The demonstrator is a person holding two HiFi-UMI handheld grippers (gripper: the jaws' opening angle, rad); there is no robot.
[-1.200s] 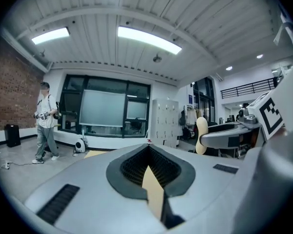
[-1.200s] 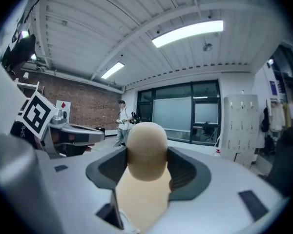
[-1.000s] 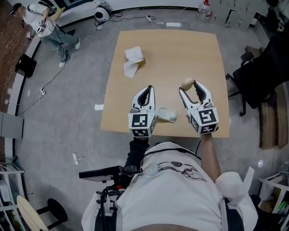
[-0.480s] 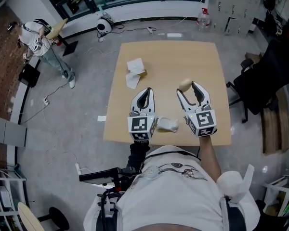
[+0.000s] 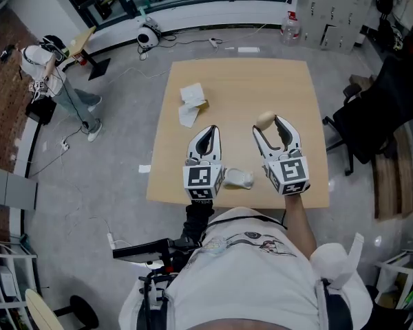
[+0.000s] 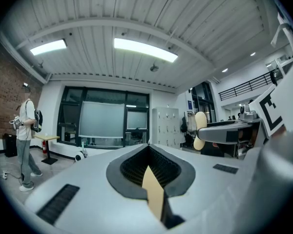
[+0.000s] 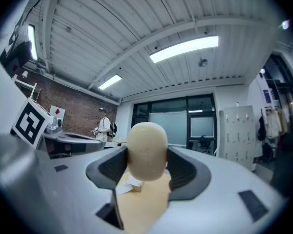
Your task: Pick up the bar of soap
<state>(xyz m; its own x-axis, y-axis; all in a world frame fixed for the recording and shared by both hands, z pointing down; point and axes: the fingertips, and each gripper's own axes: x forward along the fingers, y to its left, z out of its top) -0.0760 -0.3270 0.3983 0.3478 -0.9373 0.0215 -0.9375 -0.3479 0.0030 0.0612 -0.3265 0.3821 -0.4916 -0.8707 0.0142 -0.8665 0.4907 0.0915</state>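
Note:
The bar of soap (image 5: 265, 120) is a pale cream oval, held above the wooden table (image 5: 241, 81) between the tips of my right gripper (image 5: 270, 124), which is shut on it. In the right gripper view the soap (image 7: 146, 150) stands upright between the dark pads (image 7: 184, 172) of the right gripper (image 7: 146, 162). My left gripper (image 5: 209, 129) hovers to the left of it, shut with nothing in it. The left gripper view shows that gripper (image 6: 149, 152) closed to a thin slit, with the soap (image 6: 200, 129) off to the right.
A crumpled white wrapper with a small brown box (image 5: 191, 100) lies at the table's back left. A white crumpled lump (image 5: 239, 179) sits near the front edge between the grippers. A dark chair (image 5: 372, 115) stands to the right. A person (image 5: 45, 67) stands on the floor far left.
The head view has shifted slightly. Both grippers keep their pose, the right one still shut on the soap. The person at far left has moved.

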